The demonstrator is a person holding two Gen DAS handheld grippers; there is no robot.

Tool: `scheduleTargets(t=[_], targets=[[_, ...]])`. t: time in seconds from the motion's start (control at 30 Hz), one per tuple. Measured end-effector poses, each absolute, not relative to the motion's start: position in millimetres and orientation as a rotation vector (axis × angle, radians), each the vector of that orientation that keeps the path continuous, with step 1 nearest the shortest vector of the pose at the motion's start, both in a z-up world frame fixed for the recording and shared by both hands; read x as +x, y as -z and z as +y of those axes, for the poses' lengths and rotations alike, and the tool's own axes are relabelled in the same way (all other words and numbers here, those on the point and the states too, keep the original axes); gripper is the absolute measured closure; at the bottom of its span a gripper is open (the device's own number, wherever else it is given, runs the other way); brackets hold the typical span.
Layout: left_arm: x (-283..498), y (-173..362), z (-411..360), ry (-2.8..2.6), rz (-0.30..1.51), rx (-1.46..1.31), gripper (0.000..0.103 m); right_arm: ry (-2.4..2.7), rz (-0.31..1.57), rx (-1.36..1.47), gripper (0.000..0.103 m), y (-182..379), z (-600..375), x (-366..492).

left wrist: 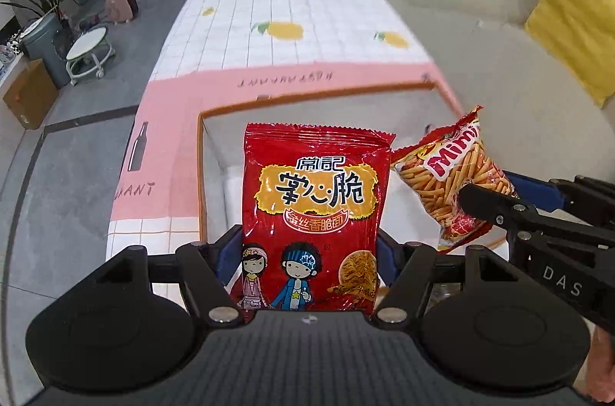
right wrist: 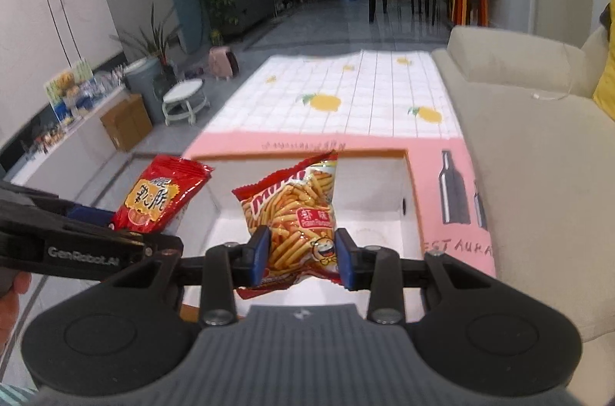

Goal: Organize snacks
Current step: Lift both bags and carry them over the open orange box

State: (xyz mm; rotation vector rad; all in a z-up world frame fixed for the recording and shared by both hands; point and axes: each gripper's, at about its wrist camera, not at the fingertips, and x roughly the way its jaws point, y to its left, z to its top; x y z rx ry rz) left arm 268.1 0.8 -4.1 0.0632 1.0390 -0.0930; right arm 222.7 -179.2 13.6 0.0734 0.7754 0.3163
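A low table (right wrist: 384, 91) carries everything, covered by a cloth (left wrist: 246, 33) of white grid squares printed with yellow lemons, crossed near the front by a pink band (left wrist: 169, 121) with lettering and bottle drawings (part of it reads "RESTAURANT"). On the pink band, toward the front edge, sits an open white box (right wrist: 369, 191) with an orange-brown rim.

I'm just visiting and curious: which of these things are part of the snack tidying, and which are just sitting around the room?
Part of the job:
red noodle snack bag, held by left gripper
Mimi shrimp stick bag, held by right gripper
white box below them

Just lying about:
sofa
yellow cushion
cardboard carton
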Motion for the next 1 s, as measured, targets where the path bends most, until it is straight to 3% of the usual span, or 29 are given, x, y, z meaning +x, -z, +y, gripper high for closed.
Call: scheduleTargets(t=[0.53,0.97,1.0], targets=[[312.1,64.9,-16.7,0.112,1.246,0.262,0.025,-0.363,1.085,0.054,0.069,71.9,-157.2,282.2],[320.2,95.1,-22.6,0.112,1.351,0.376,0.024,-0.37,1.187,0.08,0.069,96.1,-155.1,290.4],[321.4,96.4,-21.6,0.107,1.354,0.372,0.021,-0.367,1.192,0.081,0.069,97.1,-154.7,291.3]])
